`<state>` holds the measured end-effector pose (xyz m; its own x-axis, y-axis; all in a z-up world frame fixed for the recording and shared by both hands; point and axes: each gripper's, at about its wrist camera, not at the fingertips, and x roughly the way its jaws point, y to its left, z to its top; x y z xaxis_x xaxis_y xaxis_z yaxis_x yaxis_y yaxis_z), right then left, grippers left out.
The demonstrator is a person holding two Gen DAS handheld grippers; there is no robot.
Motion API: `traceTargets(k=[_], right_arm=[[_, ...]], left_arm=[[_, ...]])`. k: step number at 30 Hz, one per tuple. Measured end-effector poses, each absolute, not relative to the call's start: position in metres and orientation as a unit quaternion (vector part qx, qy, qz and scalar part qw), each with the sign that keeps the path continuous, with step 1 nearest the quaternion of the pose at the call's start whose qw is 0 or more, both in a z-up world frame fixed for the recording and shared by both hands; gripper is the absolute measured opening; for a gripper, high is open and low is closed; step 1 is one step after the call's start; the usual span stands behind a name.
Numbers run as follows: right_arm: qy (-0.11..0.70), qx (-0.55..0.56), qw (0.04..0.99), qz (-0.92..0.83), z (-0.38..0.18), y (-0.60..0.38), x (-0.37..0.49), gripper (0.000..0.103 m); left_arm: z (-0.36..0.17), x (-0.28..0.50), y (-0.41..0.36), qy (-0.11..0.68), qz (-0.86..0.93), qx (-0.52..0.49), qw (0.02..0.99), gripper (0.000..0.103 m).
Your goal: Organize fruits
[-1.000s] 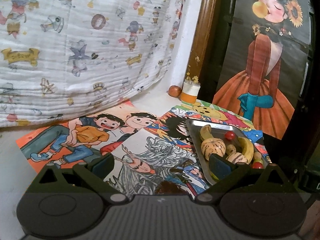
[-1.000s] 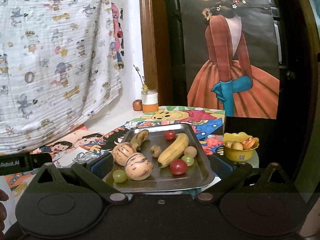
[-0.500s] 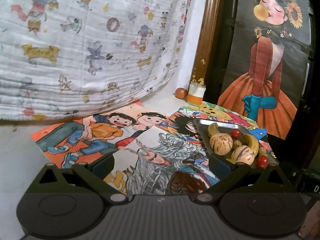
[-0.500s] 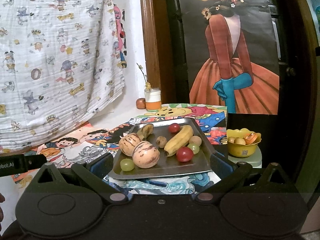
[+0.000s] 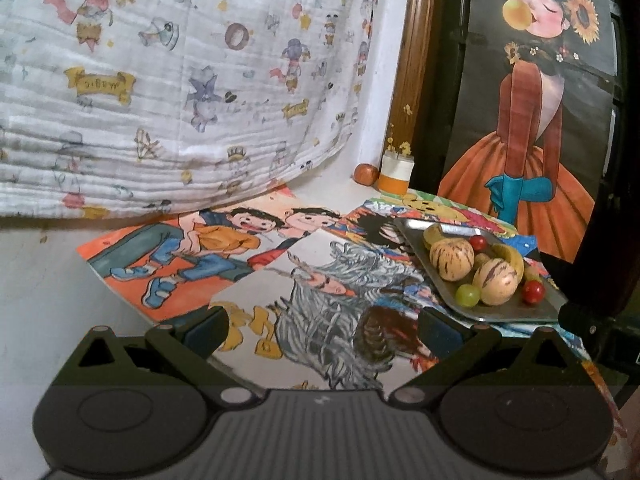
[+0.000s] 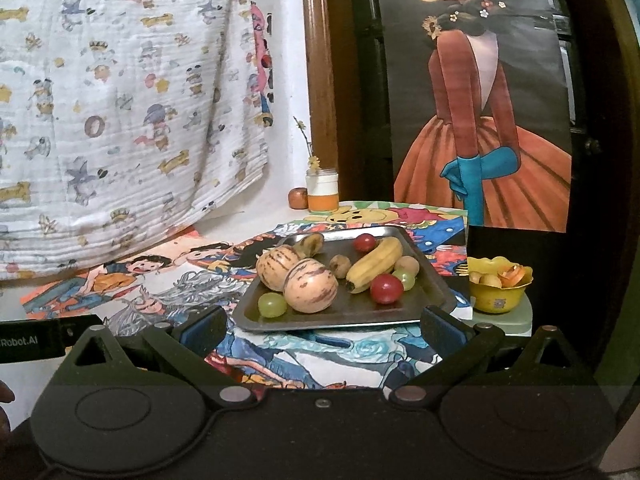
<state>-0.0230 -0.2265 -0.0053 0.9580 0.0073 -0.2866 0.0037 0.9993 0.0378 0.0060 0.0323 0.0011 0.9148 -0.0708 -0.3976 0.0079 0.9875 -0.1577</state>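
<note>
Right now your metal tray (image 6: pixel 434 286) is the landmark, lying on the painted sheets (image 6: pixel 308 356) just past your right gripper (image 6: pixel 322 326). At the tray's near edge you have a green grape (image 6: pixel 272 305) on the left, with a striped melon (image 6: pixel 311 285) just beside it and a red tomato (image 6: pixel 386 288) further right. Behind those sit a second striped melon (image 6: pixel 277 267) touching the first, a small brown fruit (image 6: pixel 340 266) in the middle, and a banana (image 6: pixel 376 264) lying diagonally, its dark tip near the red tomato. A pale green grape (image 6: pixel 405 279) and a tan round fruit (image 6: pixel 408 266) lie just right of the banana. At the tray's far edge you see a spotted dark banana (image 6: pixel 310 243) and another red tomato (image 6: pixel 364 242).

Right of the tray, off the sheets, a yellow bowl (image 6: pixel 498 300) holds small pale fruits and orange peel. Beyond the tray, against the wall, a jar with an orange band (image 6: pixel 322 192) carries a sprig, and a small reddish fruit (image 6: pixel 298 198) stands touching its left side.

Your right gripper hangs level in front of the tray's near edge, fingers spread wide with nothing between them. Your left gripper (image 5: pixel 322 330) sits well left of the tray over the grey-haired drawing (image 5: pixel 332 300), also spread wide and holding nothing; from there the tray (image 5: pixel 416 236) lies ahead to the right. A patterned cloth (image 5: pixel 180 92) hangs behind the sheets.
</note>
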Motion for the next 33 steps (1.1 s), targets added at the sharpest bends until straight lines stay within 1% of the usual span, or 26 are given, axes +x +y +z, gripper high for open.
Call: traceTargets(k=[11, 33], right_arm=[[0.149, 0.010, 0.989, 0.011, -0.017, -0.224, -0.026, 0.102], [0.154, 0.014, 0.988, 0.013, -0.023, -0.225, -0.029, 0.102]], left_arm=[[-0.011, -0.001, 0.030, 0.213, -0.024, -0.067, 0.974, 0.103], [-0.014, -0.004, 0.029, 0.216, -0.024, -0.067, 0.974, 0.103]])
